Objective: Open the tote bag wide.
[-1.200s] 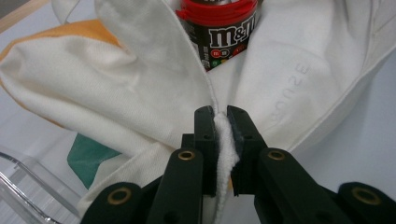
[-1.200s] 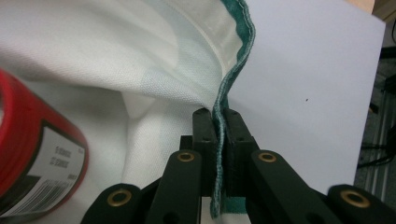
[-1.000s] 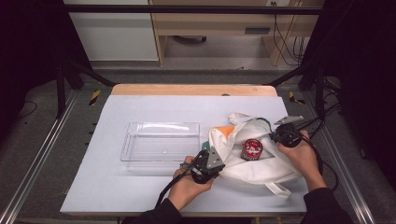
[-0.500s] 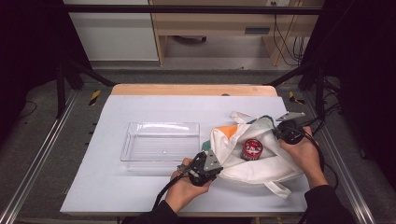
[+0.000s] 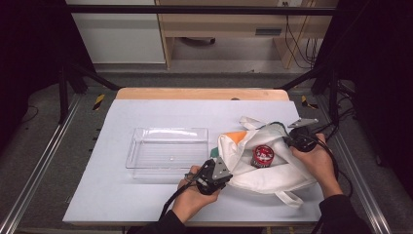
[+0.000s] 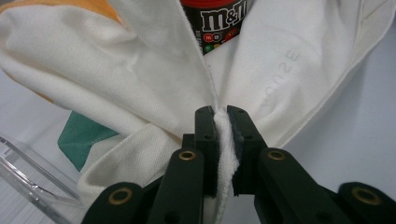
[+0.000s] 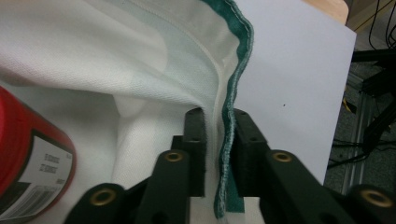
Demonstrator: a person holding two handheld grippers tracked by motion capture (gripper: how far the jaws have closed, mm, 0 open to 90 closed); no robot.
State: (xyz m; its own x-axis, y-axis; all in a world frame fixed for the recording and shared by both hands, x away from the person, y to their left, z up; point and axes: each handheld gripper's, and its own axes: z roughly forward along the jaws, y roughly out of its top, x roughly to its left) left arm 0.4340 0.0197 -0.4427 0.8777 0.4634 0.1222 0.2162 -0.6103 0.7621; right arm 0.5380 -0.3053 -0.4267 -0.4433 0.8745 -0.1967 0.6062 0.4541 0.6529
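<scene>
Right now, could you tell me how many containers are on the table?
2: a clear plastic tray left of the white cloth bag, and a red M&M's canister inside that bag's open mouth. The bag may hide more.

Even overhead light on a pale work surface, dark surroundings; close views partly defocused.

In the high view the tabletop [image 5: 160, 122] is bright and evenly lit from above, with soft, short shadows beneath the white bag [image 5: 263, 165]; the flanks of the frame fall to near black, and resolution is low and slightly soft. The clear tray [image 5: 168, 148] carries faint glare along its rim. In the left gripper view the nearest metal is blurred, while the cloth weave is sharp. In the right gripper view the red canister [image 7: 28, 154] at the edge is out of focus.
</scene>
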